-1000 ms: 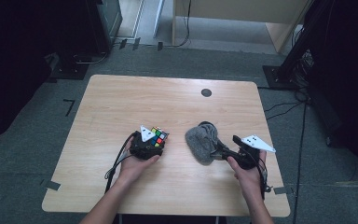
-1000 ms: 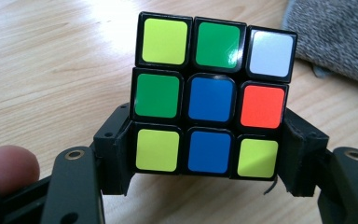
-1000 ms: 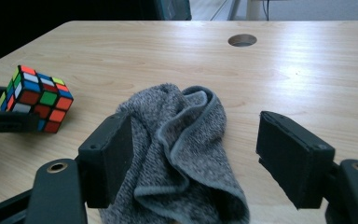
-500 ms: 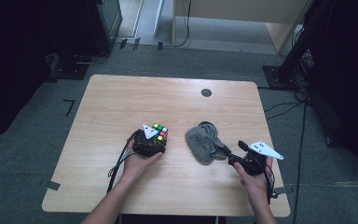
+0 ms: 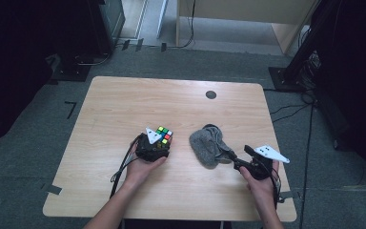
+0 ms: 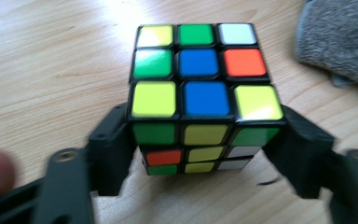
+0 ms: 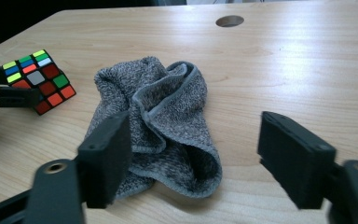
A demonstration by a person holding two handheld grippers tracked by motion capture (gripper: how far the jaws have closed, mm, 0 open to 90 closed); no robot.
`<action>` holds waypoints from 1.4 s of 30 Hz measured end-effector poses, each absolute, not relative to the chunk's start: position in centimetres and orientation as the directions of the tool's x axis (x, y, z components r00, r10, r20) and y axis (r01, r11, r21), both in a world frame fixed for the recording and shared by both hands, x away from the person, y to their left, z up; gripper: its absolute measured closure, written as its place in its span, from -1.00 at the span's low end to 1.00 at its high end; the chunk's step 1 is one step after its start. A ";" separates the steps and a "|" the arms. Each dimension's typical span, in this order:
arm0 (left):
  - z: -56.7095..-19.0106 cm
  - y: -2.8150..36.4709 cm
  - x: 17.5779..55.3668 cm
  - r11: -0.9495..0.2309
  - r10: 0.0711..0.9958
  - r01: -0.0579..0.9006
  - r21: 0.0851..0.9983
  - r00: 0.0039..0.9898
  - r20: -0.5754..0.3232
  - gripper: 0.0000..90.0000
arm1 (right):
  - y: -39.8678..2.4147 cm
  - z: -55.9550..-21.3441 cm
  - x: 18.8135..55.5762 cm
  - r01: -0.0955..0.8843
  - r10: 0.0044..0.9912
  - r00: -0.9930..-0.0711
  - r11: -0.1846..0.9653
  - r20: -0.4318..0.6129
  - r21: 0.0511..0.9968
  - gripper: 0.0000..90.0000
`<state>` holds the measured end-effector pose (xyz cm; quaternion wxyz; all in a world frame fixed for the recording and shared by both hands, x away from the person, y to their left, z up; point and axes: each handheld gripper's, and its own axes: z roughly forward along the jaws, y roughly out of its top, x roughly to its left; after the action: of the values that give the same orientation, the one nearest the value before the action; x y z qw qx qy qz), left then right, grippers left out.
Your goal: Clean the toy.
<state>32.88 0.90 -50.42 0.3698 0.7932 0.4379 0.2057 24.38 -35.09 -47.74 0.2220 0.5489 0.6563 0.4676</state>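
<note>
Left claw (image 6: pixel 205 154): my jaws stand on either side of the cube (image 6: pixel 204 93); they have just been opening, and the pads look to sit at its two flanks with the cube between them. The picture is blurred there, so I cannot say for sure that they press on it.
Right claw (image 7: pixel 200 154): jaws spread wide and have just been opening; the left one lies against the near edge of the sock (image 7: pixel 161 121), the right one stands clear over bare wood. I hold nothing here.
Cube: on the surface (image 5: pixel 124 105), in front of my left hand (image 5: pixel 140 167), left of the sock and just apart from it.
Sock: grey, crumpled in a heap near the middle of the surface, between the two claws.
Change from earlier: in the high view my right claw (image 5: pixel 236 160) has drawn back toward the right front corner; a second ago its tips were in the sock's edge. The left claw (image 5: pixel 159 143) and the cube (image 5: pixel 163 136) sit where they were, as does the sock (image 5: pixel 209 143).
Count: one cube, one sock, two claws, one round dark hole (image 5: pixel 211 94) near the far edge of the surface.
</note>
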 end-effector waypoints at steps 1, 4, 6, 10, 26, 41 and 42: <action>-50.3 1.2 32.8 -0.340 0.837 0.547 0.765 0.547 -0.019 -0.53 | -35.2 -47.7 24.4 0.525 0.928 -0.296 -0.038 0.224 0.850 -0.64; -50.0 2.0 32.5 -0.333 0.825 0.547 0.768 0.564 -0.044 -0.65 | -35.4 -47.6 24.3 0.536 0.927 -0.305 -0.023 0.219 0.844 -0.68; -49.3 3.8 32.0 -0.295 0.814 0.547 0.784 0.574 -0.094 -0.69 | -36.0 -47.7 23.8 0.537 0.924 -0.320 -0.005 0.209 0.843 -0.75; -48.2 6.8 30.8 -0.226 0.805 0.527 0.819 0.575 -0.148 -0.70 | -37.3 -48.2 23.0 0.550 0.921 -0.330 0.012 0.204 0.835 -0.94; -49.7 18.7 25.9 -0.178 0.886 0.574 0.799 0.446 -0.123 -0.73 | -42.5 -50.3 19.9 0.623 0.969 -0.187 -0.009 0.160 0.782 -1.00; -51.3 25.1 22.9 -0.181 0.947 0.667 0.722 0.316 -0.054 -0.70 | -43.6 -52.4 18.4 0.696 0.987 -0.138 0.039 0.081 0.717 -1.00; -51.4 25.1 22.9 -0.183 0.947 0.672 0.718 0.316 -0.054 -0.70 | -43.6 -52.5 18.4 0.700 0.988 -0.138 0.045 0.073 0.713 -1.00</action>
<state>22.93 25.15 -51.39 0.3312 0.7406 0.5465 0.2078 18.43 -43.56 -52.53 0.2287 0.6153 0.6857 0.3146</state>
